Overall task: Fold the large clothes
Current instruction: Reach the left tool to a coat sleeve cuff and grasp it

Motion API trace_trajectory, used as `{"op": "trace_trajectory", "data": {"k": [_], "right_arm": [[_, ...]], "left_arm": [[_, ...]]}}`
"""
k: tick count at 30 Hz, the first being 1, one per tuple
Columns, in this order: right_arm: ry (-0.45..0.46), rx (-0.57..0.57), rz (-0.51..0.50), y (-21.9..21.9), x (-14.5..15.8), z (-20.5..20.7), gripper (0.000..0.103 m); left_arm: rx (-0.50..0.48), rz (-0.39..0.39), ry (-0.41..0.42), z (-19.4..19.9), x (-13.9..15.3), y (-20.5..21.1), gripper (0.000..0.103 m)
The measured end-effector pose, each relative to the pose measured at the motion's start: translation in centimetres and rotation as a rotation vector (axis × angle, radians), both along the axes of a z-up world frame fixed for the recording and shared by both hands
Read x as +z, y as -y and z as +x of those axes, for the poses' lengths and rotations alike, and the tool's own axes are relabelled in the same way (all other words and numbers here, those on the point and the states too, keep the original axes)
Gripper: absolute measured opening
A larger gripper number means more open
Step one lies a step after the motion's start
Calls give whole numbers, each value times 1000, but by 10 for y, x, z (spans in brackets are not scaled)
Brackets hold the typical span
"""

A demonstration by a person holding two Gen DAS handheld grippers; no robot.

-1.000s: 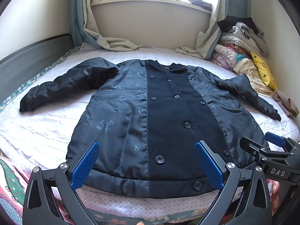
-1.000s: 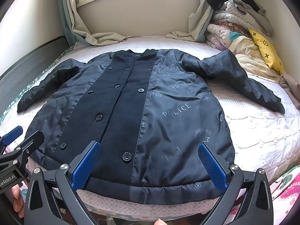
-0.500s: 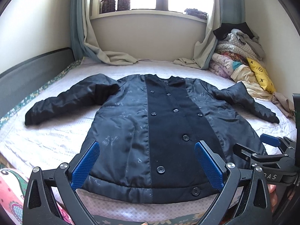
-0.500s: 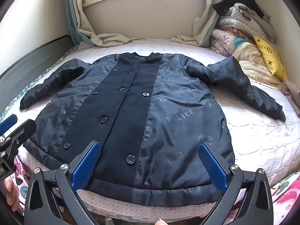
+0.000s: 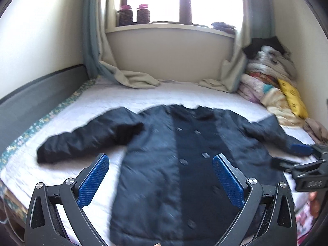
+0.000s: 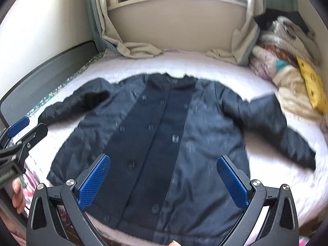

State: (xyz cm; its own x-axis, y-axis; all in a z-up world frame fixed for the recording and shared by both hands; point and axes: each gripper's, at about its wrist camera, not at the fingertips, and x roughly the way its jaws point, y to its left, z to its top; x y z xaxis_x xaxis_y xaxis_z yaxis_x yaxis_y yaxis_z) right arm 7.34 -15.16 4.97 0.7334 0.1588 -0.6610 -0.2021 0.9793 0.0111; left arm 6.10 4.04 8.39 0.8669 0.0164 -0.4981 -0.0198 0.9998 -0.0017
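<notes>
**Both grippers spread above coat hem, coat flat on bed**

Currently the dark coat (image 5: 180,164) lies front-up and spread flat on the white bedspread (image 5: 127,100), collar toward the window wall, hem toward the cameras. Both sleeves are out to the sides and angled toward the hem. A darker buttoned panel runs down its centre; both views are motion-blurred, so fine print on the fabric is unreadable.

Left gripper (image 5: 161,181): blue pads wide apart, nothing between them, held over the hem region of the coat. No contact with the fabric is visible.

Right gripper (image 6: 163,182): pads likewise wide apart and empty, over the hem. It also shows at the right edge of the left wrist view, near the sleeve end on that side.

Surroundings: pile of bedding (image 6: 287,57) with a yellow pillow (image 6: 313,86) in the far right corner; two jars (image 5: 134,15) on the windowsill; curtains (image 5: 96,47) draped onto the bed.
</notes>
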Motion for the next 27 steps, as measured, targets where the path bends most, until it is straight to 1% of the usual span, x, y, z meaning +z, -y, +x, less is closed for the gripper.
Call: {"op": "trace_trajectory", "data": {"k": [3,6,10,13,15,17,18,20,23,27], "right_arm": [[38,11,3,1,24,23,103],[113,5,-17,0,43,44,103],[180,-16,-56,4,47,76,103],[201,-34,-69,12,38,96,103],[195,-49,-46,20,26,106,103],[154,-56,-33,26,10,115,103],[117,-48,-43,28,2,123,103],[88,-50,-59,31,-10,131,103],[49,-57,-35,37,-20,140,103],[13,-59,-23,40,-27,150,103]], "left_arm": [[60,-11,3,27,17,-22,102],[102,-30,28,53,32,-40,102],[143,-48,23,86,32,-59,102],[176,-49,4,101,19,-73,102],[198,-40,-12,107,6,-80,102],[222,-32,-56,112,-7,-85,102],[233,-50,-90,116,-12,-92,102],[248,-92,-101,117,-16,-104,102],[306,-138,-118,120,-20,-126,102],[373,-271,-165,122,-30,-161,102]]}}
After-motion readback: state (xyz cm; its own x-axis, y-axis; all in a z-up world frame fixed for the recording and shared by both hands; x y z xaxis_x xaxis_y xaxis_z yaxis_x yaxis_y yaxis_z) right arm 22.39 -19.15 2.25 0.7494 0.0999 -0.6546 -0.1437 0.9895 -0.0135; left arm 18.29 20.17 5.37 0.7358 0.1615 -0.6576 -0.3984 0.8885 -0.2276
